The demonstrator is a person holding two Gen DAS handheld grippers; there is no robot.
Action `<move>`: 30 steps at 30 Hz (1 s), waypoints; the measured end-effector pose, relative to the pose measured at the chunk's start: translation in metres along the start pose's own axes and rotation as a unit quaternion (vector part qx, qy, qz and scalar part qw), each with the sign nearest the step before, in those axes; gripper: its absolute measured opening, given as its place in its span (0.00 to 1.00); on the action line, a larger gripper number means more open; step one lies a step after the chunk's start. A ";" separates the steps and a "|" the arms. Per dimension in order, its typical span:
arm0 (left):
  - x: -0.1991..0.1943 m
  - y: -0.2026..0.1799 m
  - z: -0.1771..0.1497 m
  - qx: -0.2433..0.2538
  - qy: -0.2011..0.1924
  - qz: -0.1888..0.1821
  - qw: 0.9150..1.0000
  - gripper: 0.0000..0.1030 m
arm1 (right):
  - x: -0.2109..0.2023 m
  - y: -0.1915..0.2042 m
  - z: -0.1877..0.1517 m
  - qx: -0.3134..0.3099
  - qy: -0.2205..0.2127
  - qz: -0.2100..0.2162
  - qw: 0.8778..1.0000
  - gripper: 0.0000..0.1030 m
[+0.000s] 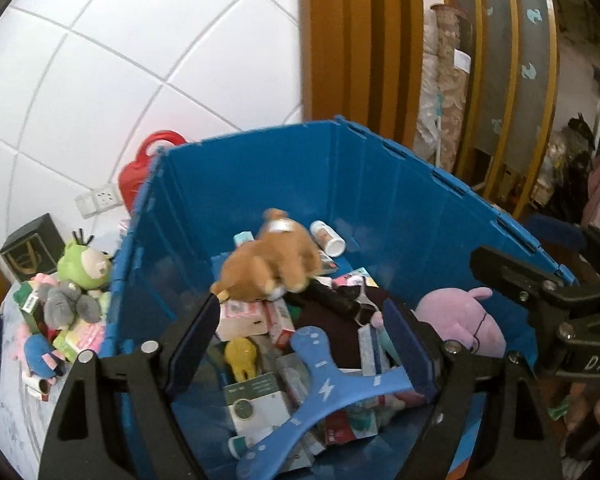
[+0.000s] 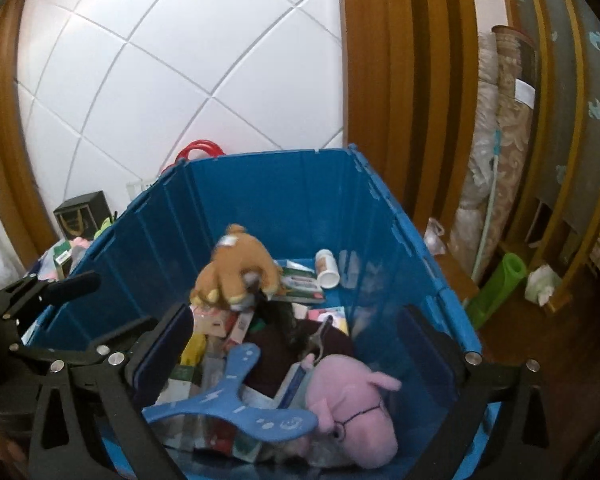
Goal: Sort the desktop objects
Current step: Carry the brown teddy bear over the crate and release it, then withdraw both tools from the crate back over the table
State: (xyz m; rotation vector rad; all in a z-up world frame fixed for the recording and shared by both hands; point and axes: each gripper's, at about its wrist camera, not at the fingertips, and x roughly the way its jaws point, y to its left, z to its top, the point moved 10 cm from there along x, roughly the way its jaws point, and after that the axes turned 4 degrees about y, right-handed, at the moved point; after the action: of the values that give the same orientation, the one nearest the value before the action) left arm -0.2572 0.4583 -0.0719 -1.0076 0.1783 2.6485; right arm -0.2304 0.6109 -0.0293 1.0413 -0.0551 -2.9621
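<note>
A: Starting at our fingers: the left gripper (image 1: pixel 304 340) has its fingers spread apart with nothing pressed between them, and it hangs over the near end of the blue crate (image 1: pixel 380 184).

B: The right gripper (image 2: pixel 296 344) is the same, fingers released as wide as they go and nothing clamped. Both of ours hover above the crate, tilted down into it. In the left wrist view the right gripper shows at the crate's near right corner.

A: Inside the crate, nearest us, lies the blue boomerang (image 1: pixel 320 392) on top of small cartons. The pink pig plush (image 2: pixel 348 412) sits just beside it, against the crate's right wall.

B: Further in we see the brown plush dog (image 1: pixel 272 260), blurred, over the middle of the crate. We cannot tell whether it rests on the pile under it. Beyond it, toward the crate's far wall, a white bottle (image 2: pixel 327 267) lies on its side.

A: A dark cloth (image 2: pixel 300 344) lies in the crate's centre, between the dog and the pig.

B: Outside the crate, to its left, the tabletop (image 1: pixel 8 400) carries a heap of toys and cartons, with a green plush (image 1: pixel 85 264) on top, touching the crate's left wall. A red case (image 1: pixel 140 168) stands behind the crate's far left corner.
</note>
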 end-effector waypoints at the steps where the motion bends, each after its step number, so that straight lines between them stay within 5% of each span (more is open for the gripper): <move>1: -0.005 0.005 -0.001 -0.003 -0.007 0.004 1.000 0.81 | -0.003 0.003 -0.001 0.003 -0.001 -0.001 1.000 1.00; 12: -0.061 0.070 -0.012 -0.033 -0.064 0.037 0.997 0.81 | -0.011 0.055 -0.020 -0.002 0.000 0.013 1.000 1.00; 21: -0.096 0.168 -0.034 -0.070 -0.090 0.060 0.992 0.81 | -0.014 0.168 -0.013 -0.054 -0.014 0.038 0.998 1.00; 30: -0.126 0.305 -0.089 -0.095 -0.083 0.089 0.988 0.81 | -0.012 0.303 -0.020 -0.076 -0.018 0.052 0.996 1.00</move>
State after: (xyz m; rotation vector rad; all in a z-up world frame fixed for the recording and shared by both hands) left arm -0.2099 0.1201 -0.0521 -0.8547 -0.0240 2.9427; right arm -0.2122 0.3072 -0.0272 0.9354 0.1114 -2.8393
